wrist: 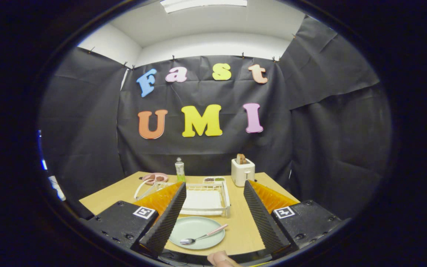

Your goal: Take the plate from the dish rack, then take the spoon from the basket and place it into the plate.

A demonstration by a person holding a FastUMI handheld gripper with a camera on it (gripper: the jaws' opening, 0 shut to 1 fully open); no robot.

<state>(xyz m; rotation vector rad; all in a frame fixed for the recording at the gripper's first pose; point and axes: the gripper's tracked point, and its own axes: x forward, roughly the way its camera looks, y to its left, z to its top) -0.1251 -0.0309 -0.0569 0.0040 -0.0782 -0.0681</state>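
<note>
Both fingers (258, 211) spread wide, empty, flanking spoon (202, 236) on plate (193, 226).

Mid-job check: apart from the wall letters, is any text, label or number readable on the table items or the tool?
Bottle: label too small to read.
Toaster: no text visible.
Tool, open, plate and spoon between its fingers: square coded markers, no words.

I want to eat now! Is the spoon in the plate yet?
Yes. The spoon lies in the green plate, bowl inside and handle across the rim. The open gripper holds nothing.
</note>
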